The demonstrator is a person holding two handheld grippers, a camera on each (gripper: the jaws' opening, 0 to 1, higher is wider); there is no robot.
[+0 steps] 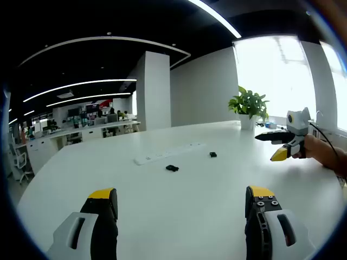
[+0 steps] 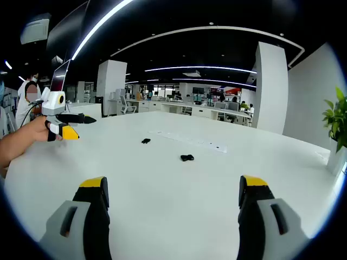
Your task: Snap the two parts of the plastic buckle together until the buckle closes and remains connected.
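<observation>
Both tools (image 1: 181,208) (image 2: 173,208) gape above two apparently separate buckle parts (image 1: 172,168) (image 1: 213,155).

Ahead of my left gripper (image 1: 181,203), jaws spread wide, the white table (image 1: 162,216) lies bare up to the larger buckle part (image 1: 172,168). The smaller buckle part (image 1: 213,155) sits well apart from it, with open surface between. A white power strip (image 1: 168,153) lies just beyond both and limits the far reach. My right gripper (image 1: 282,146) hovers off to the right, near a potted plant (image 1: 248,105).
</observation>
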